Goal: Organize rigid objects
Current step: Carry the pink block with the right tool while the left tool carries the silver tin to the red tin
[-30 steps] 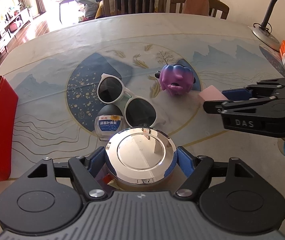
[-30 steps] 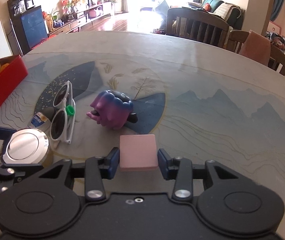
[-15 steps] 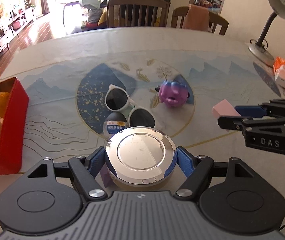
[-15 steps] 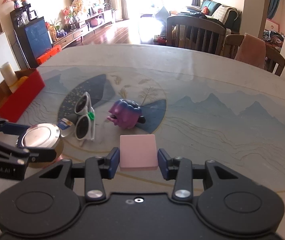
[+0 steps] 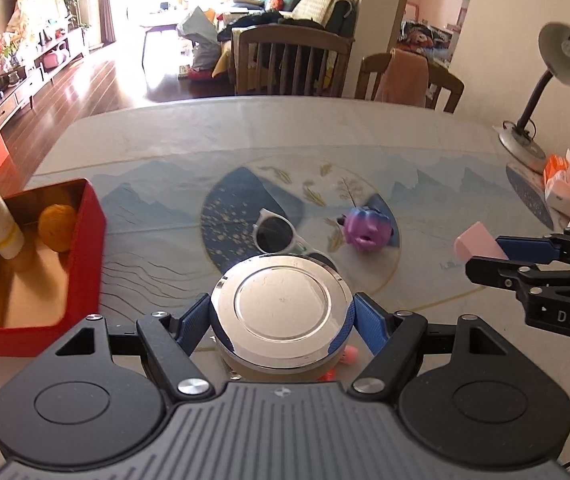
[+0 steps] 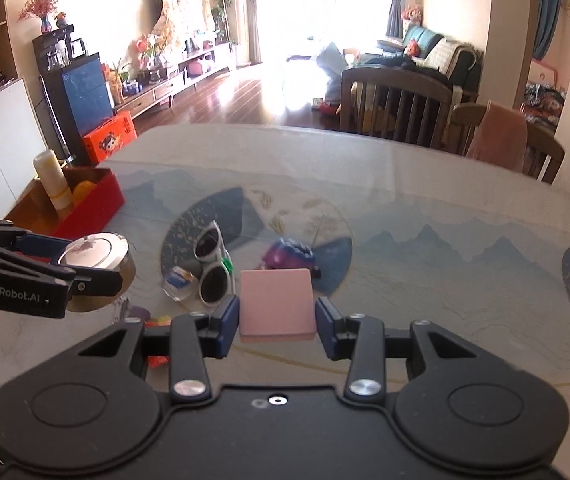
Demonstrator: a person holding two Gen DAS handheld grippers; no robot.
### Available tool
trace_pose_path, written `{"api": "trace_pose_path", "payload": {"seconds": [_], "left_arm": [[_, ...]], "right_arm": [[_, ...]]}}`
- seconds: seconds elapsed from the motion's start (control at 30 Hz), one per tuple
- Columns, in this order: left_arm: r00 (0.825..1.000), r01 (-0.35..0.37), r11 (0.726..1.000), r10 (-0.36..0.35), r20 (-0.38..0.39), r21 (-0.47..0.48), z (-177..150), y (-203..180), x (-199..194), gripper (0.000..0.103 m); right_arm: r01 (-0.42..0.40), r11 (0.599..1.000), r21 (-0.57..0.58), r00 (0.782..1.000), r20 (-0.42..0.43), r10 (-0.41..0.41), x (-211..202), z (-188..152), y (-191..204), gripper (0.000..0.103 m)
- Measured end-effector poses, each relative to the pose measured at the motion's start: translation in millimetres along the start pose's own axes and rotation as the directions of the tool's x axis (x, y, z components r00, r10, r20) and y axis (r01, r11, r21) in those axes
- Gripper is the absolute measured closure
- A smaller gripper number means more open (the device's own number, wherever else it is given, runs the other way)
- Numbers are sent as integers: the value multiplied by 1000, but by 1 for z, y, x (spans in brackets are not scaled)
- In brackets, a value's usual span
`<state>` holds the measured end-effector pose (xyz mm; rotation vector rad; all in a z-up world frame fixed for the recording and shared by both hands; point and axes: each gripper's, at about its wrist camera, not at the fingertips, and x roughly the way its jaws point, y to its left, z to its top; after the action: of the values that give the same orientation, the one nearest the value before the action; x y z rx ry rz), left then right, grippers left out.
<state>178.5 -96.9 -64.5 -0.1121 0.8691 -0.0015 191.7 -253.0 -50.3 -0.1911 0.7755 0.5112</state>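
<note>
Both grippers are rising from the table: left gripper (image 5: 281, 316) clamping the silver-lidded tin (image 5: 281, 312) at frame centre, right gripper (image 6: 277, 316) pinching the pink block (image 6: 276, 304), probably carrying them toward the red box (image 5: 85, 240) at left.

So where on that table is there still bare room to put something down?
The far half of the table, toward the chairs, is bare, as is the stretch right of the purple toy. The centre is crowded: sunglasses, small bottle, toy. The red box has free floor near its front.
</note>
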Motion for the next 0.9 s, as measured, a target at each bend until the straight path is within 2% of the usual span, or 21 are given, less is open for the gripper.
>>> {"api": "trace_pose_path", "payload": {"seconds": [0.37, 0.9], "left_arm": [[999, -2, 1000, 3, 49, -27, 9, 65, -33, 27], [997, -44, 997, 48, 57, -70, 2, 170, -58, 27]], "right_arm": [[-24, 1000, 2, 999, 36, 24, -7, 21, 55, 62], [-80, 996, -43, 996, 34, 81, 19, 48, 158, 62]]}}
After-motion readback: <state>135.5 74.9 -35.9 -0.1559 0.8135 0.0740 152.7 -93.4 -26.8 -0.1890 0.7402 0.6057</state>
